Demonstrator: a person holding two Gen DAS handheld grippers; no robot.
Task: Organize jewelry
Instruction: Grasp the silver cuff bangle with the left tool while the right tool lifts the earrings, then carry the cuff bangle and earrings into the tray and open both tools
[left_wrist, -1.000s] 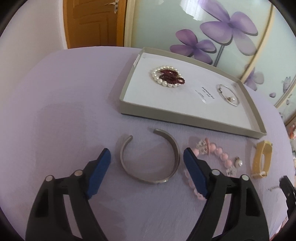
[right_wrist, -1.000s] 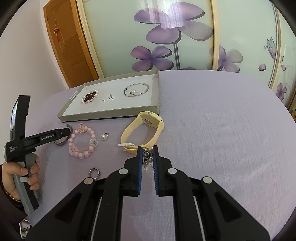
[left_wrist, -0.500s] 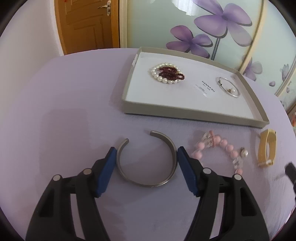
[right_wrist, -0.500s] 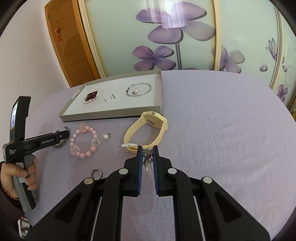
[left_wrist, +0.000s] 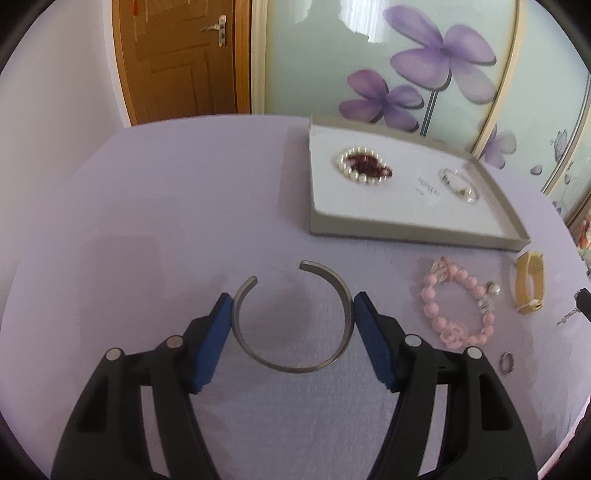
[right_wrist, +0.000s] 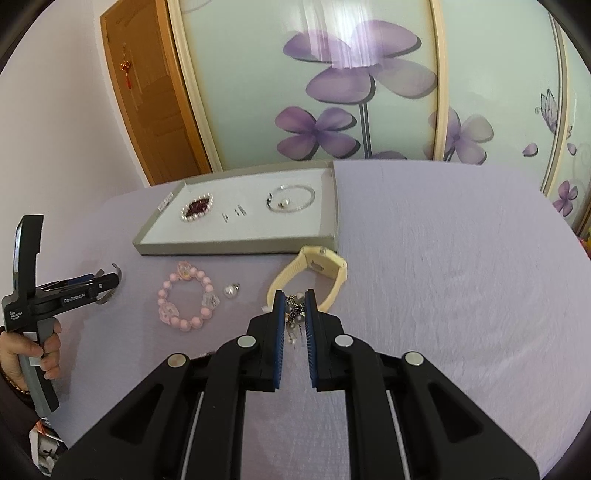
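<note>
The right gripper (right_wrist: 294, 301) has its blue pads (right_wrist: 279, 314) close together around a little silver charm bunch (right_wrist: 294, 314). Just past it lies a yellow watch (right_wrist: 314, 273). A pink bead bracelet (right_wrist: 186, 299) and a small pearl (right_wrist: 231, 291) lie to the left. Behind them sits a grey tray (right_wrist: 236, 246) on the purple cloth (right_wrist: 461, 295).
</note>
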